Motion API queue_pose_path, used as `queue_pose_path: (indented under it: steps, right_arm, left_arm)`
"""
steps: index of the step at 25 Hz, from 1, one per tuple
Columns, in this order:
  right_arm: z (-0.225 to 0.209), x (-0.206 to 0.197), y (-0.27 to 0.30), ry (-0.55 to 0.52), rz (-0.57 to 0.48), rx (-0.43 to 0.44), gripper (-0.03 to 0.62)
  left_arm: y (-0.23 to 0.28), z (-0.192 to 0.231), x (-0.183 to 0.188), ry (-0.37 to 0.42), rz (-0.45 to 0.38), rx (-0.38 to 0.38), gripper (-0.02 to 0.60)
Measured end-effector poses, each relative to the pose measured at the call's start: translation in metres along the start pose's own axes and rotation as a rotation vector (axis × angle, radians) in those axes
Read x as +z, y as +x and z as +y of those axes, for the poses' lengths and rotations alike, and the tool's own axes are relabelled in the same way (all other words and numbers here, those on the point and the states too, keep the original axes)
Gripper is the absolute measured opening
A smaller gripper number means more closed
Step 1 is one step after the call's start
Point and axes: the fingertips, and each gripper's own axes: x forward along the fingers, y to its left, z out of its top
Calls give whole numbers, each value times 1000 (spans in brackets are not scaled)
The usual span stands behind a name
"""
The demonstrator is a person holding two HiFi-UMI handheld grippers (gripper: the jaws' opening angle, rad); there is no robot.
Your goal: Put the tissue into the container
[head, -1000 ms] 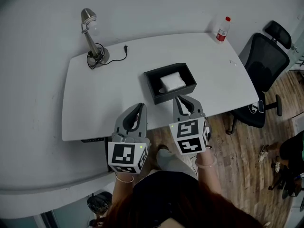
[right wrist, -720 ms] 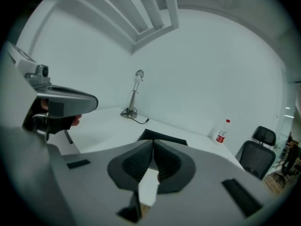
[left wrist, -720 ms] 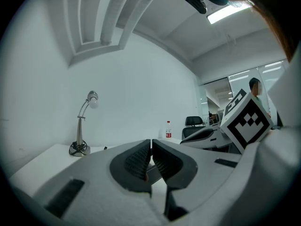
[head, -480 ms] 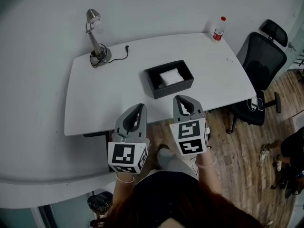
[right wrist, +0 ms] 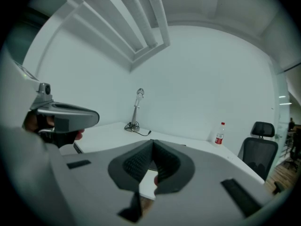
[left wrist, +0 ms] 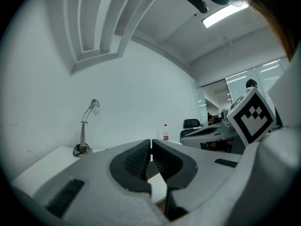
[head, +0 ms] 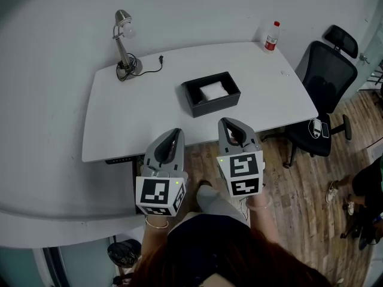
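Observation:
A black rectangular container (head: 211, 93) stands in the middle of the white table (head: 149, 118), and a white folded tissue (head: 213, 91) lies inside it. Both grippers are held back from the table's near edge, above the floor. My left gripper (head: 175, 134) is shut with nothing between its jaws, as the left gripper view (left wrist: 151, 142) also shows. My right gripper (head: 229, 124) is shut and empty too; in the right gripper view (right wrist: 153, 145) its pads meet. Neither gripper touches the container.
A silver desk lamp (head: 124, 46) with a black cord stands at the table's far left. A plastic bottle with a red cap (head: 272, 36) stands at the far right corner. A black office chair (head: 326, 91) sits to the right of the table on the wood floor.
The table, container and lamp have slid farther away in the head view, so I have drawn back from the table. Both grippers keep their places, shut, in front of me.

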Motion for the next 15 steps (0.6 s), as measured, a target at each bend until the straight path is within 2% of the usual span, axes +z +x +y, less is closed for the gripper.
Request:
queue_pose_path:
  steps: [5, 15]
  right_arm:
    - [4, 1, -22, 23, -40, -4, 20]
    - [14, 7, -68, -18, -135, -48, 20]
  left_arm:
    - [-17, -8, 3, 1, -13, 1, 29]
    - [-50, -27, 7, 11, -31, -7, 29]
